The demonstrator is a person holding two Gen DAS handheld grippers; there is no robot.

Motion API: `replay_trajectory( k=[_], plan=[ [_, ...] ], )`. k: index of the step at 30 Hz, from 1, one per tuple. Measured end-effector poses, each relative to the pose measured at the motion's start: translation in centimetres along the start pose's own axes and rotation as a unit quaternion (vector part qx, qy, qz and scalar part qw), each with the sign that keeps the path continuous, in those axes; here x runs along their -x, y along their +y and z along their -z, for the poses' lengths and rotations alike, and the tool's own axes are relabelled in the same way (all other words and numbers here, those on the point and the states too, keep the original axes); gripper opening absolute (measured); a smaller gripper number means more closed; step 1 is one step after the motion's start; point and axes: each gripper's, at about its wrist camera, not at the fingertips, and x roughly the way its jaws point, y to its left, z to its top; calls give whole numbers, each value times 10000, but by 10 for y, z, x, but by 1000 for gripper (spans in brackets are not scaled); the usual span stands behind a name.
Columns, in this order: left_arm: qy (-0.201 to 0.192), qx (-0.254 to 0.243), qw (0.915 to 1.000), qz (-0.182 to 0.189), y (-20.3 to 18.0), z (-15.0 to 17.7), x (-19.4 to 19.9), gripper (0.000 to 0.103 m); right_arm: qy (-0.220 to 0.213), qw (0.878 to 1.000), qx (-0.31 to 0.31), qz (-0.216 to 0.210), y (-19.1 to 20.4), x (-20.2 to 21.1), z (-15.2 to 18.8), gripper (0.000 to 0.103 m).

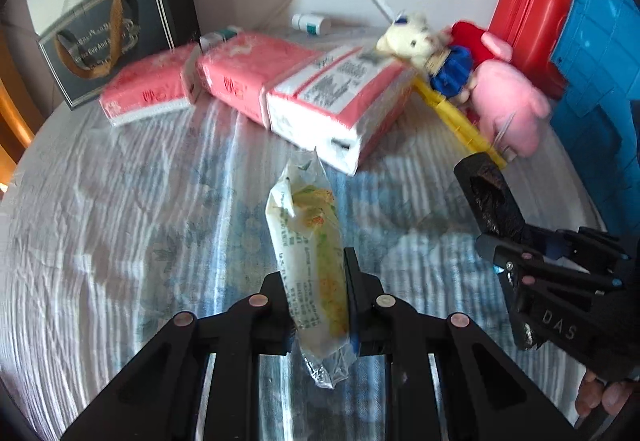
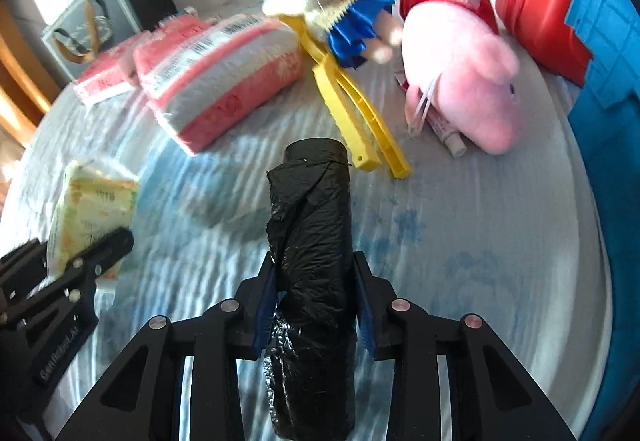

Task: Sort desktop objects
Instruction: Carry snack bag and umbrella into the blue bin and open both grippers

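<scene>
My left gripper (image 1: 316, 277) is shut on a white and yellow snack packet (image 1: 310, 241), held lengthwise above the table. The same packet (image 2: 94, 209) and the left gripper (image 2: 96, 257) show at the left edge of the right wrist view. My right gripper (image 2: 314, 273) is shut on a roll of black bin bags (image 2: 316, 241), which sticks out past the fingertips. The roll (image 1: 490, 193) and the right gripper (image 1: 516, 241) appear at the right of the left wrist view. Both hang over the pale blue tablecloth (image 1: 120, 221).
Pink tissue packs (image 1: 332, 97) lie at the back, with a dark gift box (image 1: 116, 29) left of them. A white bear in a blue dress (image 2: 320, 1), a pink pig plush (image 2: 460, 73), a yellow clip (image 2: 356, 121), a small tube (image 2: 444, 131), a red case (image 2: 544, 1) and a blue crate (image 2: 612, 81) crowd the right.
</scene>
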Motion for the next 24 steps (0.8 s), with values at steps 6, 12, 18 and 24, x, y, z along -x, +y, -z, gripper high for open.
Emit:
replay_trajectory(
  k=[6, 12, 18, 24],
  plan=[
    [-672, -117, 9977, 36, -16, -14, 63, 19, -676, 9975, 20, -202, 5, 74, 14, 34],
    [-1481, -295, 9885, 69, -32, -16, 149, 19, -1625, 9864, 173, -178, 53, 149, 3, 34],
    [-2168, -572, 9742, 247, -67, -3, 226, 19, -2616, 9649, 200, -82, 59, 248, 33, 34],
    [-2681, -924, 9574, 545, -118, 12, 286, 19, -3389, 9405, 83, 252, 43, 328, 73, 34]
  ],
)
